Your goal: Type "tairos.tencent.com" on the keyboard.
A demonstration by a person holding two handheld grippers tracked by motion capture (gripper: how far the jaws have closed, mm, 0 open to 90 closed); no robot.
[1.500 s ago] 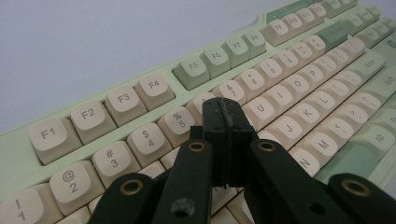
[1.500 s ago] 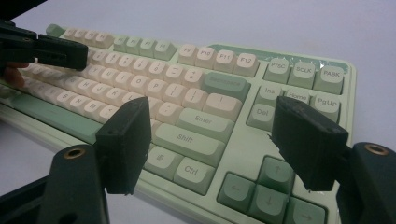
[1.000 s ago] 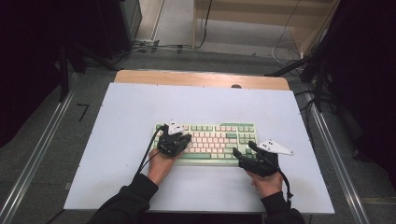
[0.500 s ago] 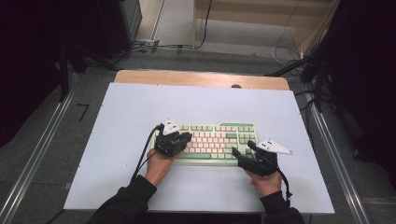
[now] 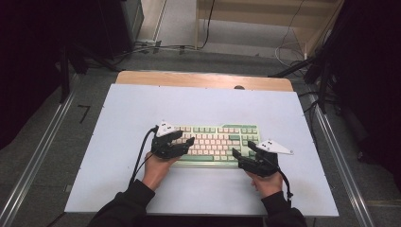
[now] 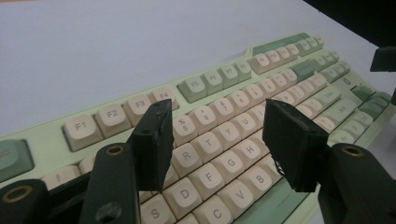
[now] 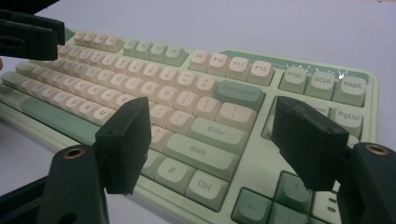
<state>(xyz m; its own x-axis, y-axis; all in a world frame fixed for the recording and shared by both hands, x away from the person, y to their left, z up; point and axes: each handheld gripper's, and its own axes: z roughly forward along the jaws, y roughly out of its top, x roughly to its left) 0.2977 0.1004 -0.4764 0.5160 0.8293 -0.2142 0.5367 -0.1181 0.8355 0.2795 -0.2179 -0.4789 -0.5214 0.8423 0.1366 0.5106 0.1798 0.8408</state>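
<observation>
The keyboard is lying flat on the white table, nearer the person's edge. The left gripper is hovering over the left end, its jaws standing apart above the letter keys and gripping nothing. The right gripper is hanging over the right end, jaws likewise apart, straddling the Enter and Shift area, empty.

Risks, as judged: a jaw tip coming down between keys could be catching a cap edge and prying it loose; two keys could be getting pressed at once, since each pad is wider than one cap. Uneven pushes from either end could be sliding or skewing the keyboard on the smooth table.

Hard to make out: whether any jaw is touching a key is not resolving from above. The hands are covering the keyboard's near corners. Legends on the farthest keys are blurring out.
</observation>
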